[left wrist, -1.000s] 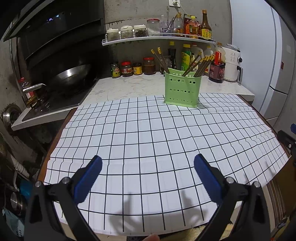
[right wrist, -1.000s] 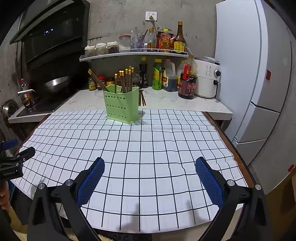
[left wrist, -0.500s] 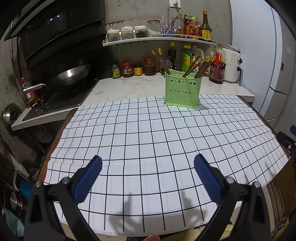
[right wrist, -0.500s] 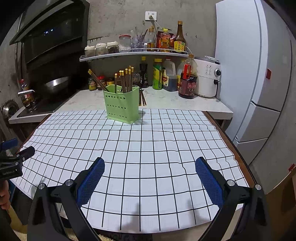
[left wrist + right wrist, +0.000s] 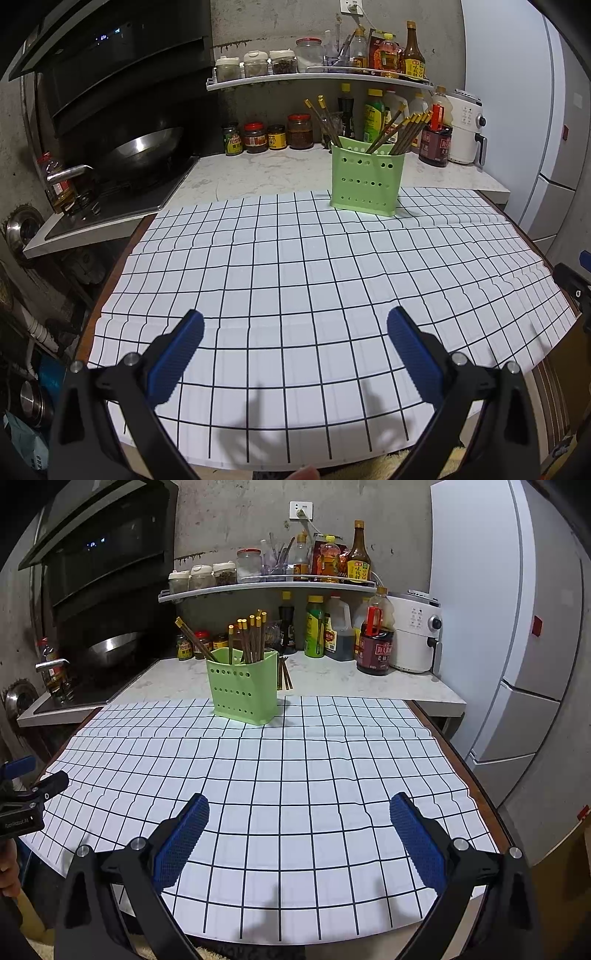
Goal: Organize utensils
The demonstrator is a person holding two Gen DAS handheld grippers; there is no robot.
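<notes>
Gridded table mat [image 5: 295,280], green chopstick holder [image 5: 243,686], bottles [image 5: 375,642] behind

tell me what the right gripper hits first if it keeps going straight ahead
Probably the grid-patterned mat on the table: the open right gripper angles down toward it. Nothing lies between; the green utensil holder stands farther back, slightly left.

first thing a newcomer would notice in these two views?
Probably the white black-gridded mat covering the table, bare except for the green perforated holder at its far edge, packed with gold-tipped chopsticks. Then the blue-padded left gripper and right gripper, both wide open over the near edge.
</notes>
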